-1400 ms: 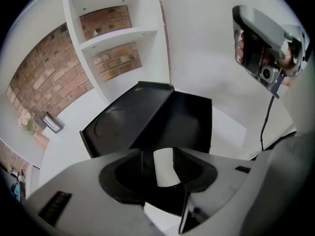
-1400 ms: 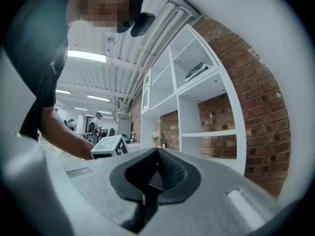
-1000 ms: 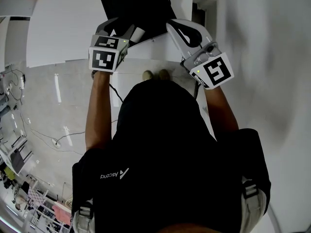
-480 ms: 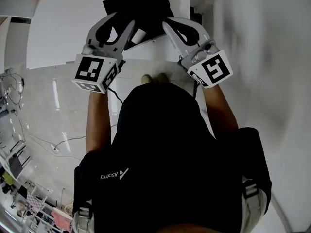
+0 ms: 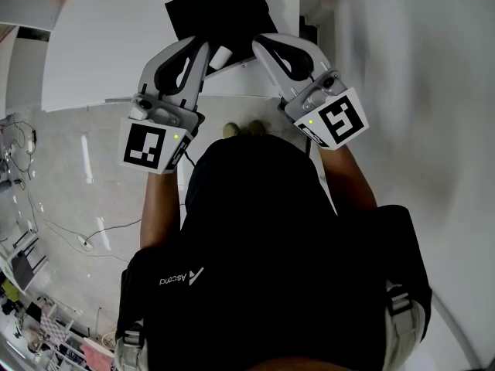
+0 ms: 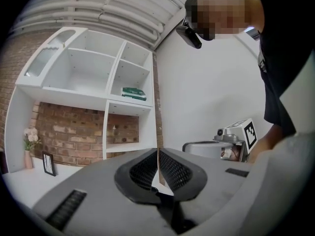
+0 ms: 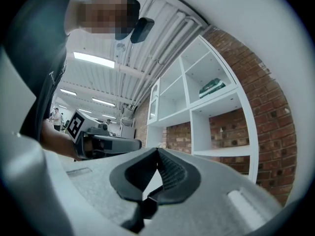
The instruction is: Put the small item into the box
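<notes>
left gripper (image 5: 201,49): jaws have just been closing, now pressed together with nothing between them
right gripper (image 5: 261,43): jaws together too, empty
both are held up off the table (image 5: 116,45) and point roughly level. in the head view their tips show over the near edge of the box (image 5: 216,6)

small item (image 5: 222,56): pale, lying right at the box's near edge, between the two sets of tips. can't tell if it's inside the rim or just outside on the table. from above the box reads as a flat black square with no wall visible

my read: neither tool carries anything, so this is either just past the drop or ahead of a pick, depending on which side of the rim the item sits

next move if it's outside the box:
- open one gripper (left looks closer) and tilt it down toward the box's near edge
- straddle the item, close, lift over the rim, let go above the box's middle
- item looks small and roundish and may roll when the pads close, so come in square

if it's inside: nothing left but to back both grippers away from the box
</notes>
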The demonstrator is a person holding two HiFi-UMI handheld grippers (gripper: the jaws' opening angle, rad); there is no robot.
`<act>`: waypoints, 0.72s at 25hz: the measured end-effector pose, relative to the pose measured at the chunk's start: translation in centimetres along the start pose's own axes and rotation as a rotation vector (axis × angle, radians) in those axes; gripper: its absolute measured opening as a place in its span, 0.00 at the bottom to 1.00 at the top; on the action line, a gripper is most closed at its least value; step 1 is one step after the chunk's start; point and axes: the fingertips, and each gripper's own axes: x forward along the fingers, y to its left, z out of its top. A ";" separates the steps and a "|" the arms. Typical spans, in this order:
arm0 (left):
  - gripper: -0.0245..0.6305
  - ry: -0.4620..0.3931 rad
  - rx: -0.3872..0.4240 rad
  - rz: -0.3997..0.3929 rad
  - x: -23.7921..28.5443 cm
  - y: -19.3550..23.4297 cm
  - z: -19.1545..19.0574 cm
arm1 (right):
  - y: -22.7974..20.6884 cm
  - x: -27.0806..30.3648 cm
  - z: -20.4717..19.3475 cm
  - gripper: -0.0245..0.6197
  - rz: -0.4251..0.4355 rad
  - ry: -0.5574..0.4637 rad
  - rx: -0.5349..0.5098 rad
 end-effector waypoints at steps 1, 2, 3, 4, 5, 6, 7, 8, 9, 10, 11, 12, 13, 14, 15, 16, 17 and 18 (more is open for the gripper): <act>0.04 -0.017 -0.002 -0.002 -0.2 -0.3 0.4 | 0.3 -0.1 0.2 0.04 0.000 -0.003 0.002; 0.04 -0.032 -0.003 -0.007 -0.4 -0.5 0.7 | 0.6 -0.1 0.3 0.04 0.002 -0.007 0.004; 0.04 -0.044 -0.001 -0.015 -0.6 -0.9 0.8 | 0.9 -0.2 0.5 0.04 0.003 -0.010 0.004; 0.04 -0.053 0.005 -0.023 -0.7 -1.2 0.9 | 1.2 -0.2 0.5 0.04 0.005 -0.013 0.002; 0.04 -0.060 0.012 -0.031 -0.8 -1.5 0.9 | 1.4 -0.3 0.5 0.04 0.005 -0.016 -0.001; 0.04 -0.065 0.019 -0.038 -0.9 -1.8 1.0 | 1.6 -0.3 0.6 0.04 0.004 -0.019 -0.005; 0.04 -0.068 0.022 -0.043 -1.0 -2.0 1.0 | 1.8 -0.4 0.7 0.04 0.003 -0.023 -0.007; 0.04 -0.068 0.024 -0.047 -1.0 -2.2 1.0 | 1.9 -0.4 0.8 0.04 0.002 -0.025 -0.008; 0.04 -0.068 0.024 -0.051 -1.1 -2.4 1.0 | 2.0 -0.5 0.9 0.04 0.001 -0.027 -0.008; 0.04 -0.068 0.023 -0.054 -1.1 -2.6 1.0 | 2.1 -0.6 1.0 0.04 0.000 -0.028 -0.008; 0.04 -0.068 0.022 -0.058 -1.1 -2.8 1.1 | 2.2 -0.7 1.0 0.04 -0.001 -0.029 -0.007; 0.04 -0.068 0.021 -0.061 -1.2 -3.1 1.1 | 2.2 -0.9 1.1 0.04 -0.002 -0.029 -0.005; 0.04 -0.068 0.021 -0.065 -1.2 -3.3 1.1 | 2.3 -1.1 1.2 0.04 -0.003 -0.030 -0.004; 0.04 -0.068 0.020 -0.067 -1.3 -3.5 1.1 | 2.4 -1.2 1.2 0.04 -0.004 -0.032 -0.005; 0.04 -0.068 0.020 -0.069 -1.3 -3.6 1.1 | 2.4 -1.3 1.3 0.04 -0.005 -0.032 -0.006; 0.04 -0.067 0.020 -0.069 -1.4 -3.6 1.1 | 2.4 -1.3 1.4 0.04 -0.007 -0.033 -0.009; 0.04 -0.065 0.020 -0.068 -1.5 -3.6 1.0 | 2.5 -1.4 1.4 0.04 -0.008 -0.033 -0.012; 0.04 -0.063 0.019 -0.067 -1.6 -3.6 1.0 | 2.5 -1.4 1.5 0.04 -0.008 -0.033 -0.014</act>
